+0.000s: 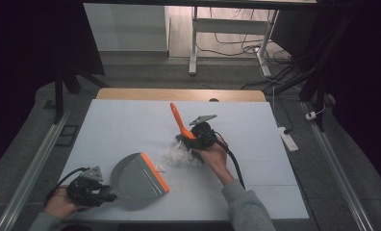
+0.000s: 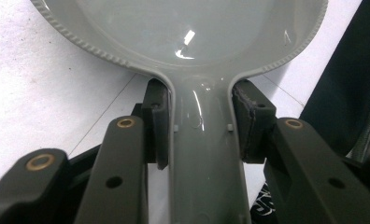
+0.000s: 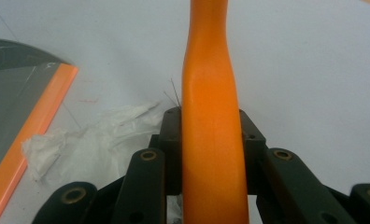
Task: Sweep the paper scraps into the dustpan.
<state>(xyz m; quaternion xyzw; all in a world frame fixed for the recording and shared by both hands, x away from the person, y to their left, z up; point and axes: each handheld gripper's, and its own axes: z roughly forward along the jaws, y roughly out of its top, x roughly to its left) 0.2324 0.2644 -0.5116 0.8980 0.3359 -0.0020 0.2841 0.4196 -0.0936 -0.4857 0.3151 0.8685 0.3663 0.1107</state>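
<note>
The high view looks forward and down from above the person's side onto the white table (image 1: 131,120), far enough back to take in the floor and a desk frame beyond. The left gripper view sits very close behind its jaws, facing along the grey dustpan (image 2: 192,42) handle toward the pan. The right gripper view rides equally close, facing along the orange brush handle (image 3: 211,140); it shares the dustpan's orange lip (image 3: 29,135) and the crumpled white paper (image 3: 94,135) with the high view.
</note>
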